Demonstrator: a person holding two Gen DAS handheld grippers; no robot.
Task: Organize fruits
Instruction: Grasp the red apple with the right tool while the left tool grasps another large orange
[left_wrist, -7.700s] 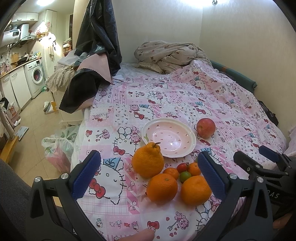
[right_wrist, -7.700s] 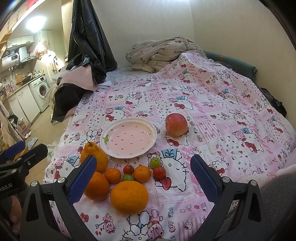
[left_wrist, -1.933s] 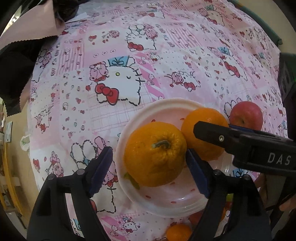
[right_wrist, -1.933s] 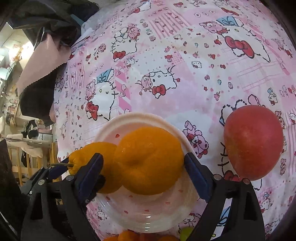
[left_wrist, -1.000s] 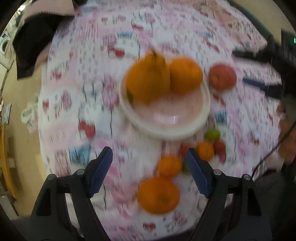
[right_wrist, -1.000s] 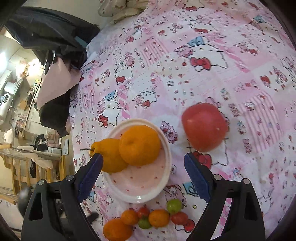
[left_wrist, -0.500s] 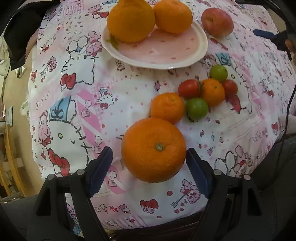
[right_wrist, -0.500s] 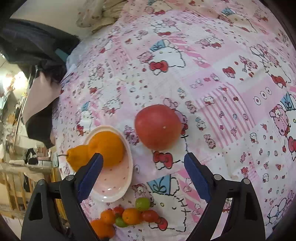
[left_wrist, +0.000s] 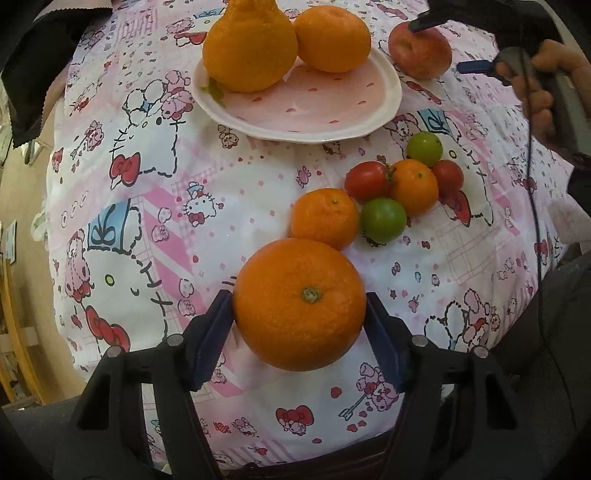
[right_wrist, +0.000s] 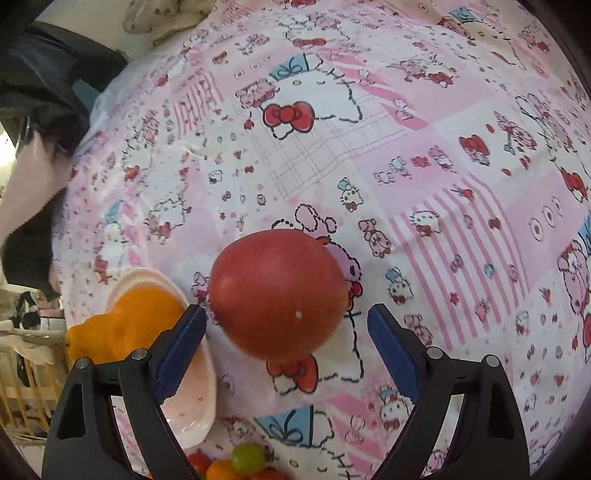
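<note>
Left wrist view looks straight down on a bed sheet (left_wrist: 155, 206) printed with pink cartoon cats. The left gripper (left_wrist: 299, 328) has its jaws closing around a big orange (left_wrist: 300, 303), which lies on the sheet between the two blue pads; both pads sit right against its sides. Just beyond it, touching, lies a small orange (left_wrist: 325, 218), and beside that a cluster of cherry tomatoes (left_wrist: 382, 219), red and green, around another small orange. Farther off stands a pink plate (left_wrist: 317, 107) bearing a knobbly orange (left_wrist: 249, 44) and a round orange (left_wrist: 332, 37) side by side. An apple (left_wrist: 421, 50) lies on the sheet just right of the plate, with the right gripper's (left_wrist: 443, 44) fingers above it and a hand (left_wrist: 543, 85) on its handle.

Right wrist view shows the right gripper (right_wrist: 286, 334) with jaws spread wide on either side of the apple (right_wrist: 279, 293); neither pad presses it. The plate's (right_wrist: 199, 387) edge lies under the left-hand finger.
</note>
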